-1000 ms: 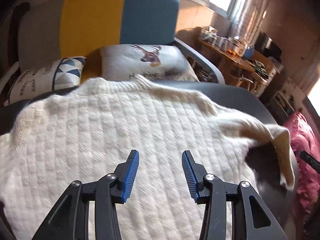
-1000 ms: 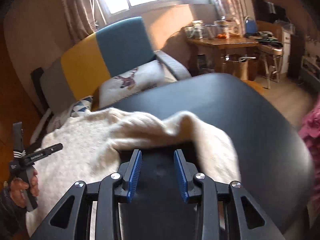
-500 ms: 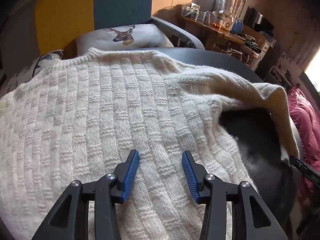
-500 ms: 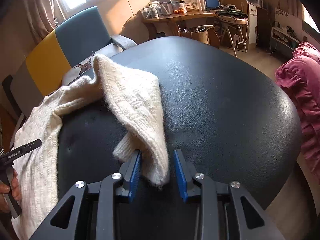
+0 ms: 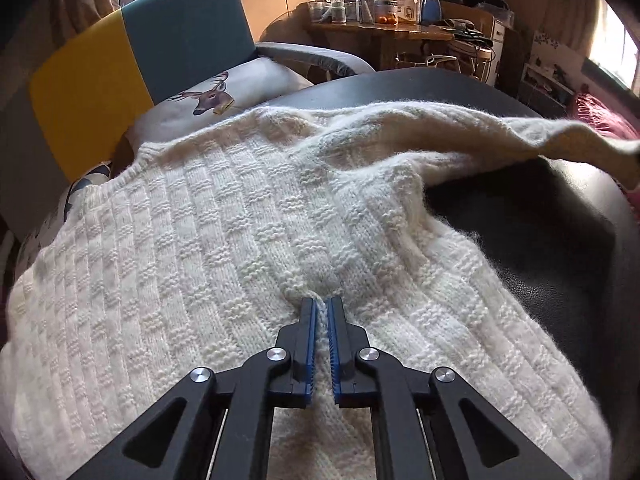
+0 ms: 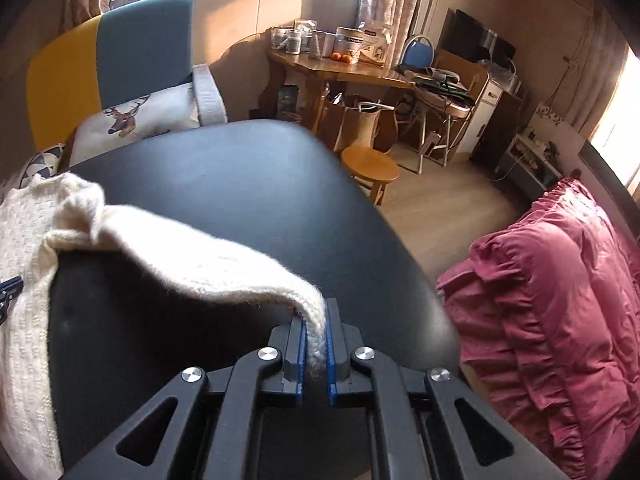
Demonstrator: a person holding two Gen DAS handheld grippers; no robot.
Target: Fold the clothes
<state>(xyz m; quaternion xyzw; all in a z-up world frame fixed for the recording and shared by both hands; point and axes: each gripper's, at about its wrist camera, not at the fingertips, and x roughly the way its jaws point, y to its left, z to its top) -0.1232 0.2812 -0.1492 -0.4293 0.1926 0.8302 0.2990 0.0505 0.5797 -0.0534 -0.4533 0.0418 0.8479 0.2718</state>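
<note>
Left gripper (image 5: 322, 306) I have clenched on a pinch of the cream sweater (image 5: 224, 240) spread over the black counter (image 6: 240, 184); my right gripper (image 6: 314, 316) grasps its sleeve (image 6: 208, 256), lifted.

Both the left gripper (image 5: 322, 306) and right gripper (image 6: 314, 314) had black linkage arms, silver round screws and blue ribbed finger pads (image 5: 309, 344).

Left gripper (image 5: 322, 306): fingers drawn nearly together, blue pads pinching a ridge of the cream sweater (image 5: 224, 240) at its near part, low to the surface. Right gripper (image 6: 316, 318): fingers likewise clamped, gripping the sleeve end (image 6: 314, 332), raised above the surface at the right.
</note>
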